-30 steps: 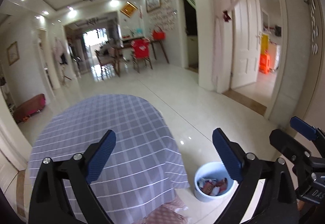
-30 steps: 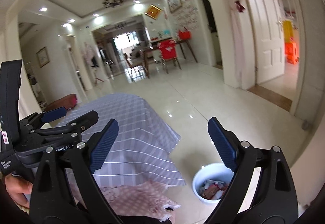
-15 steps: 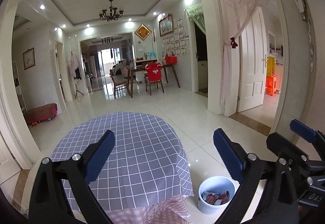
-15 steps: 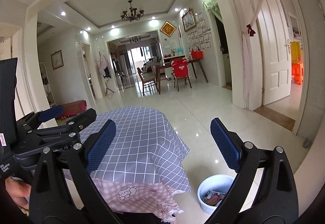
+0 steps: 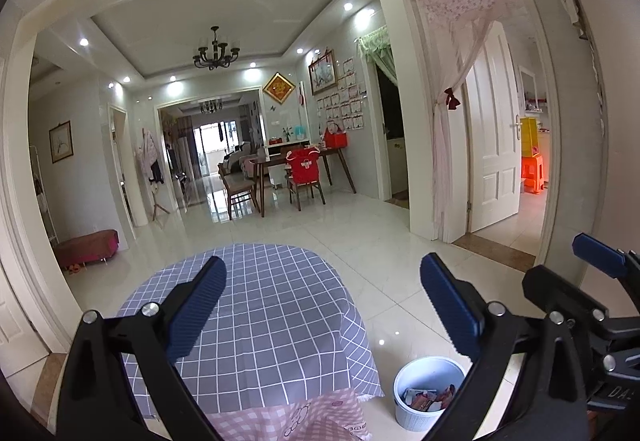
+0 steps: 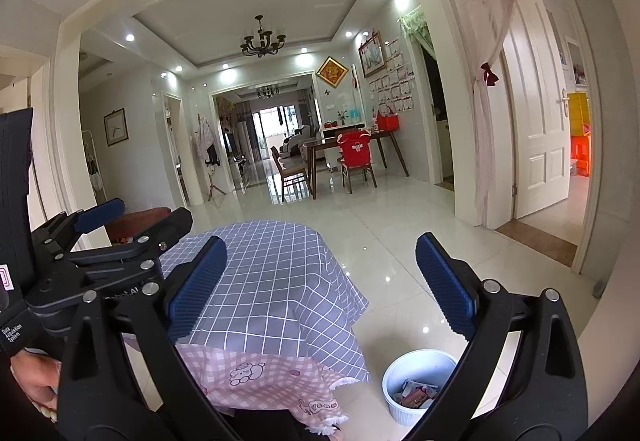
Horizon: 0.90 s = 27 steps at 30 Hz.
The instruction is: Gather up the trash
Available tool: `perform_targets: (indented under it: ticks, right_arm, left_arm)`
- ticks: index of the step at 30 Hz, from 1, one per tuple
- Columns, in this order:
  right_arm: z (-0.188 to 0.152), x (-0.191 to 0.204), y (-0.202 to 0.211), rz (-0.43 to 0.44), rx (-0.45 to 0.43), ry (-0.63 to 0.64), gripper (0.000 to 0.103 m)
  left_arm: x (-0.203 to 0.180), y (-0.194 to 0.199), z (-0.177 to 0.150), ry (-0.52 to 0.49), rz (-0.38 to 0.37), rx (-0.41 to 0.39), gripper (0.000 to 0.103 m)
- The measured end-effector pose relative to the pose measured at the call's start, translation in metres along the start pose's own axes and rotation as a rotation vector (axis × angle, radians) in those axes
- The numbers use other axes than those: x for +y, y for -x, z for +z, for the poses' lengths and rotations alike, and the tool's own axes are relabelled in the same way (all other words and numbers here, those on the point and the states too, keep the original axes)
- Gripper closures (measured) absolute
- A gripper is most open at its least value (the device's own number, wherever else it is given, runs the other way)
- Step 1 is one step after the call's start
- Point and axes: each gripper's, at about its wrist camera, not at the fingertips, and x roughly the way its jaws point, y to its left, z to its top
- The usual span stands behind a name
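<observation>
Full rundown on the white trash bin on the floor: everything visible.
The white round trash bin looks like ribbed plastic, with a smooth rim and pale blue-white inner wall. It stands upright and open-topped, with no lid in sight, on the glossy white tiled floor, just right of the table draped in a grey checked tablecloth, apparently not touching it. Inside lie crumpled wrappers, red, brown and white, well below the rim. Gripper fingers partly hide its right side in both views.

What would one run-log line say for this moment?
left gripper: open, empty | right gripper: open, empty | white plastic bin: wrappers inside, on floor | grey checked tablecloth: bare
</observation>
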Motion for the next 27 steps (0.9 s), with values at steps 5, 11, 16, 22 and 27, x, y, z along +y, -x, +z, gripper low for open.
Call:
perform_targets:
  ticks: [5, 11, 16, 22, 27]
  right_arm:
    - [-0.002, -0.005, -0.004, -0.003, 0.007, -0.011, 0.009]
    - [-0.002, -0.004, -0.004, -0.003, 0.008, -0.011, 0.009]
    - [-0.002, -0.004, -0.005, -0.005, 0.008, -0.010, 0.009]
    - [-0.001, -0.003, -0.005, -0.009, 0.007, -0.008, 0.009]
    - [-0.001, -0.002, -0.005, -0.012, 0.006, -0.008, 0.009]
  left_arm:
    - [0.000, 0.000, -0.004, 0.002, -0.010, 0.008, 0.007]
    - [0.001, -0.002, -0.005, 0.005, -0.015, 0.004, 0.007]
    - [0.001, -0.003, -0.006, 0.003, -0.019, 0.003, 0.007]
    - [0.001, -0.004, -0.008, 0.005, -0.027, 0.007, 0.007]
    - [0.002, -0.006, -0.011, 0.004, -0.038, 0.015, 0.007]
